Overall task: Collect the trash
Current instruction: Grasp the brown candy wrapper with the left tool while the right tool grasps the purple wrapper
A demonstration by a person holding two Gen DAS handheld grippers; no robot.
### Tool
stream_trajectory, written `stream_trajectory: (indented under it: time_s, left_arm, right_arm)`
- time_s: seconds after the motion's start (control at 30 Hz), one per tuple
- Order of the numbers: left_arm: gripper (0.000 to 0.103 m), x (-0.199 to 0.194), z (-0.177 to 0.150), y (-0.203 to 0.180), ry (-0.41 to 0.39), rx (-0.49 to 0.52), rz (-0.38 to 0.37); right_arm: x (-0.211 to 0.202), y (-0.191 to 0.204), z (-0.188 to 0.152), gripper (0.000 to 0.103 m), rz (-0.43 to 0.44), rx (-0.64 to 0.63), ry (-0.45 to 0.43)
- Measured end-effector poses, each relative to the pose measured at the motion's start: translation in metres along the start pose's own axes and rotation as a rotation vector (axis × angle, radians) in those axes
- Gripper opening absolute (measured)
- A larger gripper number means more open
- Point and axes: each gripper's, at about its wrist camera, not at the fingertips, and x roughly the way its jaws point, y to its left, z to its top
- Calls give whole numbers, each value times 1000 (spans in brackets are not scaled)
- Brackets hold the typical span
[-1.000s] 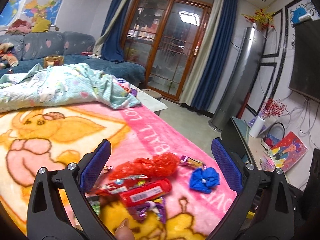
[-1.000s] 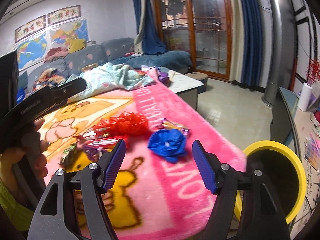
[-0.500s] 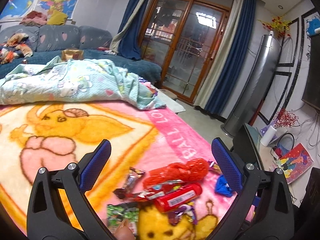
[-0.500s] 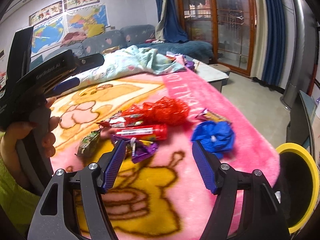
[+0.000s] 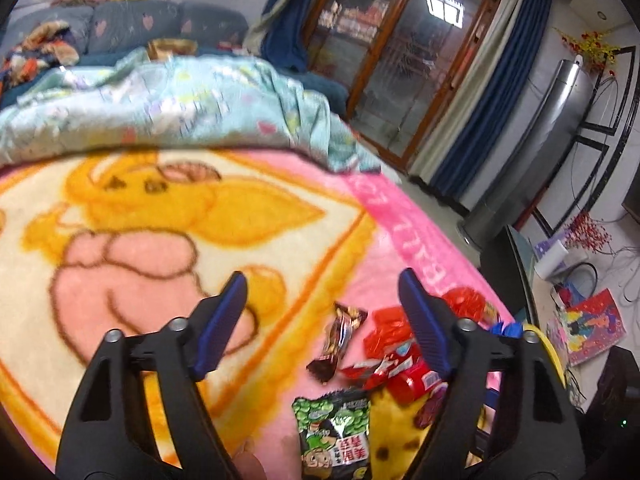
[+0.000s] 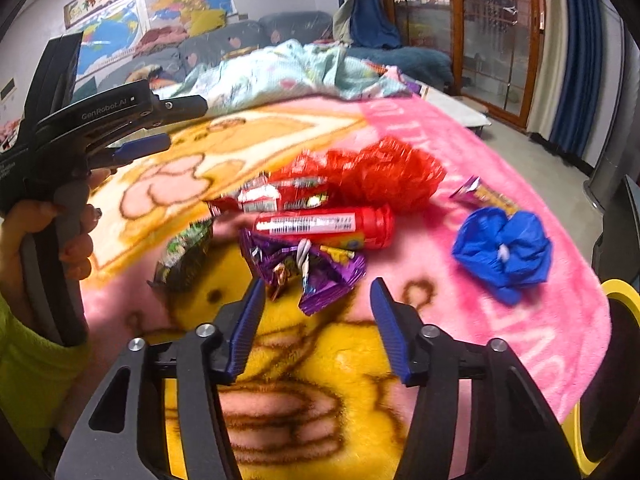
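1. The trash lies in a small heap on the pink blanket (image 6: 480, 152). There is a red mesh ball (image 6: 392, 172), a red tube (image 6: 324, 224), a purple wrapper (image 6: 312, 268), a green snack bag (image 6: 188, 248), a blue crumpled bag (image 6: 504, 252) and a small wrapper (image 6: 486, 194) just behind it.
2. The yellow-rimmed bin (image 6: 618, 286) stands just past the blanket's edge, on the right of the right wrist view. No trash is in either hand-held gripper, so the collecting is not yet done.
3. A second ago both hand-held grippers were higher and spread wider. Now both are lower and closer to the heap, so the trash looks bigger in both views.
4. The right hand-held gripper (image 6: 316, 320) is closing its jaws. The jaws are not yet clenched and nothing is between the pads. The purple wrapper lies just ahead of its tips, so I think that is the piece it goes for.
5. The left hand-held gripper (image 5: 324, 312) is closing its jaws too. It holds nothing. A dark candy wrapper (image 5: 338, 344) lies on the blanket, seen through the gap between its jaws, and the green snack bag (image 5: 336, 432) lies closer to the camera.
6. In the right wrist view, a hand (image 6: 52, 240) with a green sleeve holds the left hand-held gripper above the blanket, to the left of the heap.
7. This means each side seems to be picking its own piece. The wrappers are thin and flat, so the tips may need to go right down to the fuzzy blanket to catch them.
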Motion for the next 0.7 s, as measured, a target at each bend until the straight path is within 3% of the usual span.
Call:
stream_trajectory:
  time_s: [0.13,0.17,0.33,0.7]
  left_arm:
    - [34,17,-9,5,77,-14,-31]
    - [31,22,-12,5,98,-14,-37]
    - [31,35,-21,3,158,-17,-71]
    - [31,55,-32,-1,260,6,-72]
  right_arm:
    - [14,1,-3,33,11,-3,44]
    - [17,1,-4,31,15,-4,53]
    - [20,-2,-9,19,18,-10,56]
    - [12,-14,-10,13,47,28,67]
